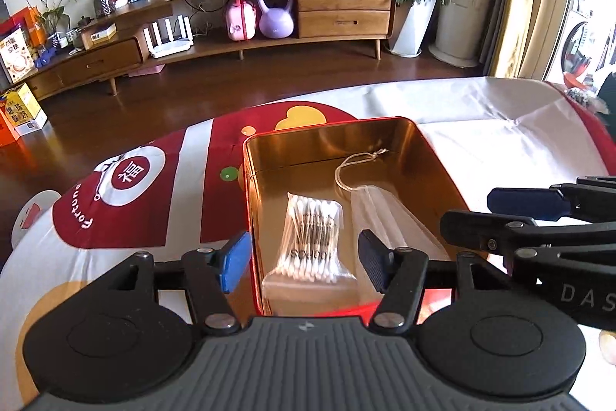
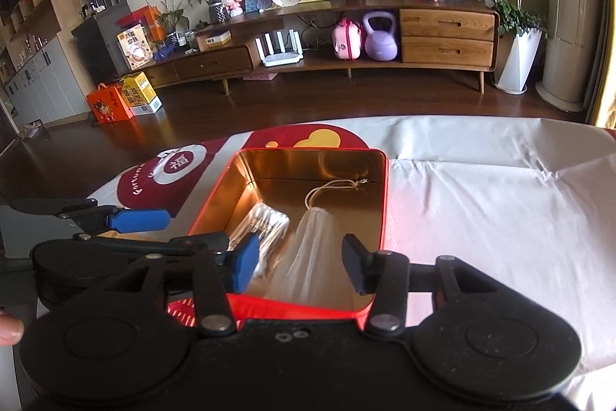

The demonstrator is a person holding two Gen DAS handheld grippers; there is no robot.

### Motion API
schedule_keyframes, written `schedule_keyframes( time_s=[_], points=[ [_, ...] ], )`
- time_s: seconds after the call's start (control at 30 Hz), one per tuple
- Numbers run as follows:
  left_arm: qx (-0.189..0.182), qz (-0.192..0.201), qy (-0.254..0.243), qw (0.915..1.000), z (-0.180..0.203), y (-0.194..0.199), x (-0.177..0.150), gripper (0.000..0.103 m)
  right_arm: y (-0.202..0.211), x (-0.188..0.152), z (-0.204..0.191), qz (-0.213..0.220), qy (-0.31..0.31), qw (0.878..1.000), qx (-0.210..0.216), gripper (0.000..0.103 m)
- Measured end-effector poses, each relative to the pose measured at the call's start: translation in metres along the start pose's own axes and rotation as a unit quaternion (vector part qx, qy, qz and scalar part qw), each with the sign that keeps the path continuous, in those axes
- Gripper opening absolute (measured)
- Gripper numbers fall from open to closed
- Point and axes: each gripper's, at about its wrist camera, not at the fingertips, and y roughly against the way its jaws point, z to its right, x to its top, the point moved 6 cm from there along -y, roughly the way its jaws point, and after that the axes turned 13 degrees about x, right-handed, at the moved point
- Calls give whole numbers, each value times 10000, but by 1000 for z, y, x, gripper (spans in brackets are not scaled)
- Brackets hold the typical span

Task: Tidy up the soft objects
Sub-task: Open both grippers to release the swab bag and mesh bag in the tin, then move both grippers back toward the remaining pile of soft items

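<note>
Here we log the writing first. The red and white cloth over the surface carries a white ring enclosing the character "福", and along a red band beside it the word "Fortune" is legible. The right gripper, seen from the left wrist camera, shows the letters "DAS" on its black body; the rest runs out of frame. The print on the clear packet we can make out only as dark characters, too blurred to read.

The container: a red tin with a gold interior, open-topped, sitting on the cloth toward the surface's left side, partly on the red pattern and partly on the white. Inside it lie two things. A clear packet of cotton swabs rests on the tin floor on its left half, close to the near wall. Just beside it, on the right half, lies a sheer mesh pouch with a pale drawstring looping away toward the far wall.

The left gripper hangs above the near wall of the tin, jaws apart, nothing pinched between them; the swab packet shows in the gap below. The right gripper's jaws also stand apart, above the pouch and clear of it.

A fingertip shows at the left border of the right wrist view.
</note>
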Motion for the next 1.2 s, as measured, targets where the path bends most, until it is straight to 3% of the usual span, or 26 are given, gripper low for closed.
schedule_keyframes(
  time_s=[0.43,0.6,0.77,1.2],
  points=[
    [-83,173,120,9997,-15,72,-22,61,55,-23,-37,113,246,9996,102,61],
    [-86,254,187,9995,-18,96,-33,67,72,-37,-46,167,254,9995,91,63],
    [-107,290,235,9992,-21,115,-46,67,87,-50,-51,193,222,9995,116,65],
    [-272,315,266,9988,-21,155,-89,67,121,-82,-66,439,252,9986,142,80]
  ],
)
